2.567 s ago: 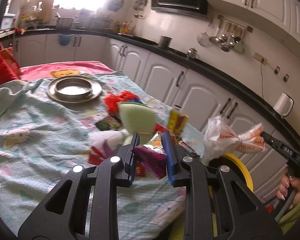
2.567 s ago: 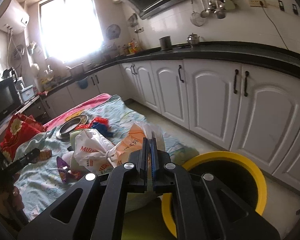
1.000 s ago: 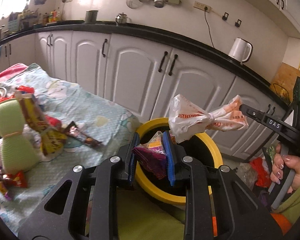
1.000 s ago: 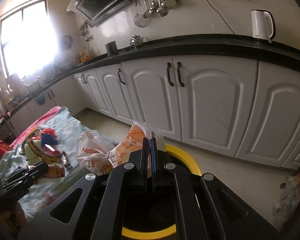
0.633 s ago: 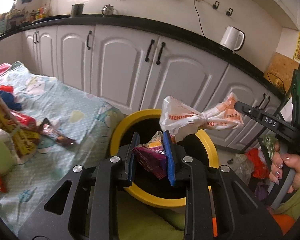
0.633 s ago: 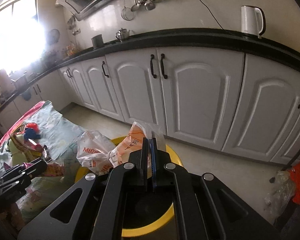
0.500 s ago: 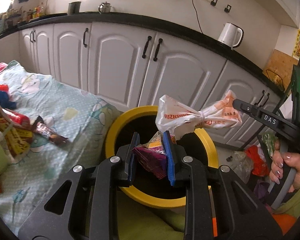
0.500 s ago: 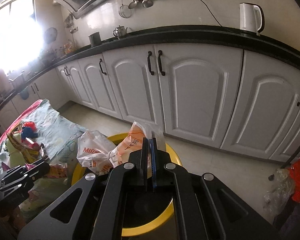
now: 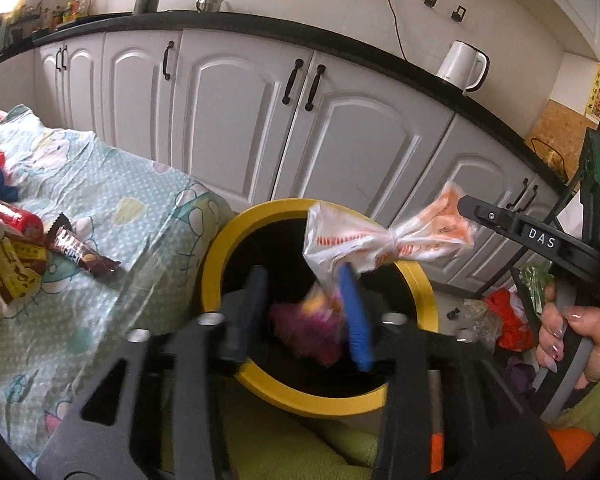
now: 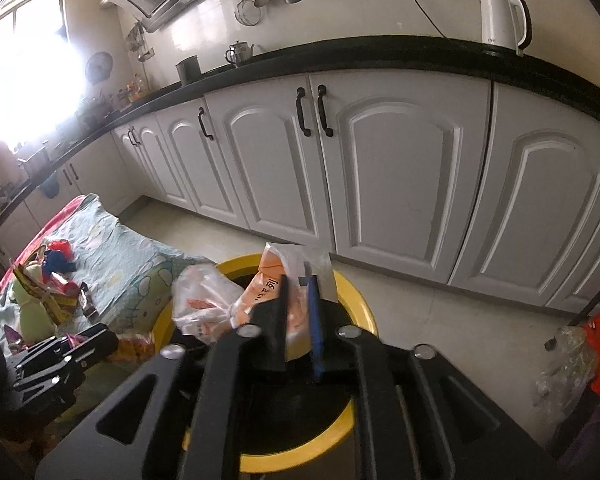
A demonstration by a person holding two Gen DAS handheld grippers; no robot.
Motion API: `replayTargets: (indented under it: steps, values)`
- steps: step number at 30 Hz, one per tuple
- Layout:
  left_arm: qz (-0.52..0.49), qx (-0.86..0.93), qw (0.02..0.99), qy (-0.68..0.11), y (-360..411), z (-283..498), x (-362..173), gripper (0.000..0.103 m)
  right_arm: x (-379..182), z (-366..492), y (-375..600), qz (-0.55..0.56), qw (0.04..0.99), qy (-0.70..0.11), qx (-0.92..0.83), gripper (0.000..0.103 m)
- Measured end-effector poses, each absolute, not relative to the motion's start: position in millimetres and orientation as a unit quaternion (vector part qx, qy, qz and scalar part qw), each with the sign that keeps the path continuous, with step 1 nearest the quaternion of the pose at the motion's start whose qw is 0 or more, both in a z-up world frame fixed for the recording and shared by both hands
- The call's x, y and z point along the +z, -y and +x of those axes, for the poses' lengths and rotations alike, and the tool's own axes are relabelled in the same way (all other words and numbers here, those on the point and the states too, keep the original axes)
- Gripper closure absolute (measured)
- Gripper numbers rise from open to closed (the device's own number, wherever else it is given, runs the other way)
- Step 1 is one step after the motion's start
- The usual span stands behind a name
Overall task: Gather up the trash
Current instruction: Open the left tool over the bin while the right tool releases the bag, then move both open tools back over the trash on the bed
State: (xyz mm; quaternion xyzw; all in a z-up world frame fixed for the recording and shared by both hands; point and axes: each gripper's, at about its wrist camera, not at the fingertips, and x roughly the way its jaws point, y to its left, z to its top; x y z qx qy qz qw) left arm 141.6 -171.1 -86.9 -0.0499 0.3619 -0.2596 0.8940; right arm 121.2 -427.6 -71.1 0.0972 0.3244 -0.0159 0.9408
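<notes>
Left tongs [image 9: 302, 312] over the mouth of a round bin [image 9: 220, 240] with a yellow rim and dark interior. Their jaws have just been opening and now stand spread; a crumpled purple and yellow wrapper [image 9: 308, 328], glossy and foil-like, sits between them, blurred, so contact with the blue pads cannot be made out.

Right tongs [image 10: 298, 312], also above the bin [image 10: 360, 312]. Their jaws have just been parting, and a narrow gap shows. A thin white plastic bag [image 10: 208, 304] with orange print is knotted at its middle. Its orange end [image 10: 296, 308] lies in the gap, and its puffed white end hangs to the left of the tips. Whether the pads still press it cannot be told. In the left view the bag [image 9: 364, 240] hangs from the tip of the right tongs [image 9: 466, 204], which a hand [image 9: 572, 336] holds by the handle; that tip shows side-on only.

To the left of both tongs, a table under a pale blue printed cloth [image 9: 112, 200] carries more wrappers [image 9: 80, 256], partly cut off by the frame edge. White panelled cupboards [image 10: 400, 168] lie beyond the bin.
</notes>
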Motion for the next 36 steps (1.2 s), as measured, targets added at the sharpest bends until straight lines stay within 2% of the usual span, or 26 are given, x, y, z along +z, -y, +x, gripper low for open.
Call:
replayTargets:
  steps: [4, 6, 10, 16, 31, 36]
  values:
    - [-0.057, -0.256, 0.894, -0.362, 167, 142, -87, 0.048, -71, 121, 429, 0.102, 0.941, -0.323, -0.018, 0.07]
    - [-0.064, -0.255, 0.895, -0.361, 164, 141, -85, 0.043, -71, 121, 428, 0.101, 0.941, -0.322, -0.017, 0.067]
    - [-0.073, -0.248, 0.9, -0.352, 156, 138, -78, 0.024, -68, 119, 425, 0.095, 0.944, -0.316, -0.015, 0.06]
    - [-0.08, -0.215, 0.916, -0.329, 137, 131, -63, 0.012, -58, 114, 415, 0.077, 0.952, -0.297, -0.005, 0.055]
    - [-0.088, -0.108, 0.949, -0.282, 72, 106, -37, 0.011, -25, 100, 363, 0.039, 0.962, -0.261, 0.063, 0.039]
    - [-0.095, -0.086, 0.954, -0.271, 53, 98, -32, 0.011, -22, 97, 341, 0.038, 0.958, -0.267, 0.095, 0.038]
